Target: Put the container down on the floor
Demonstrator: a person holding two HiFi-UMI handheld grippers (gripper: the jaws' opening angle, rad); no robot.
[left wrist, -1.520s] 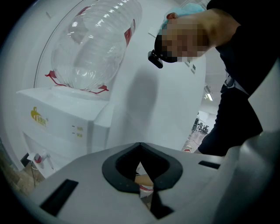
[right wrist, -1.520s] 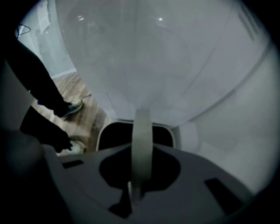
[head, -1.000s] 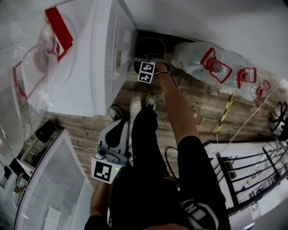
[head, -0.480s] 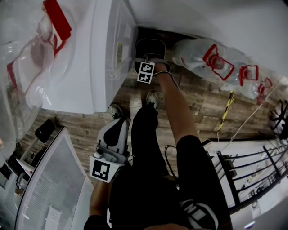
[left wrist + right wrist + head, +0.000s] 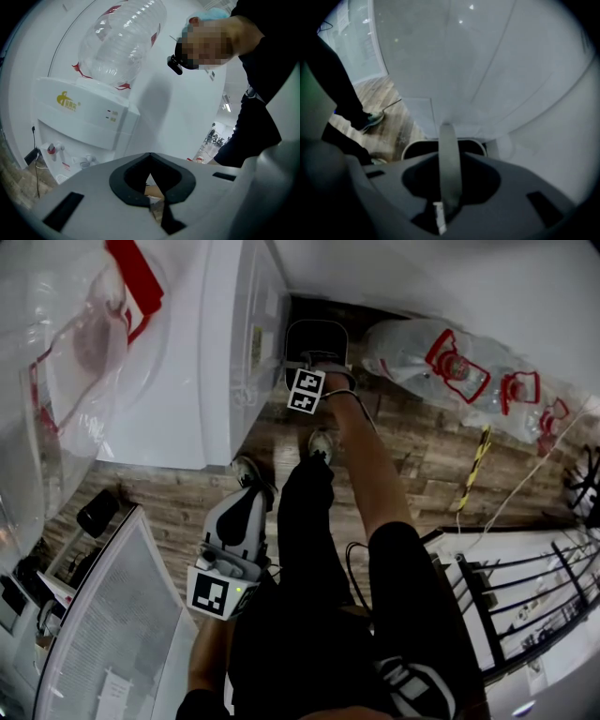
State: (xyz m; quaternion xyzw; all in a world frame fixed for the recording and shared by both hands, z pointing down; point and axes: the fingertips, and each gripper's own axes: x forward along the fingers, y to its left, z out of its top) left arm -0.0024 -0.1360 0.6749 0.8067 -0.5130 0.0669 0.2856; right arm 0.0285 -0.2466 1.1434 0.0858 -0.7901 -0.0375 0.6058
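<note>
The container is a dark bin with a grey strap handle. It stands on the wood floor, tucked against the white water dispenser. My right gripper reaches down to its top. The right jaws are opening, and the handle still runs up between them with dark gaps on both sides. The bin's pale rim shows just beyond the jaws. My left gripper hangs by the person's left leg, away from the bin. In its own view the left gripper has jaw tips that meet, with nothing in them.
A clear water bottle sits upside down on the dispenser. Several big bottles with red handles lie on the floor right of the bin. A yellow-black strip and a black railing are at the right.
The head view has drifted slightly. The right gripper stays at the bin's handle and the left gripper keeps its place by the leg.
</note>
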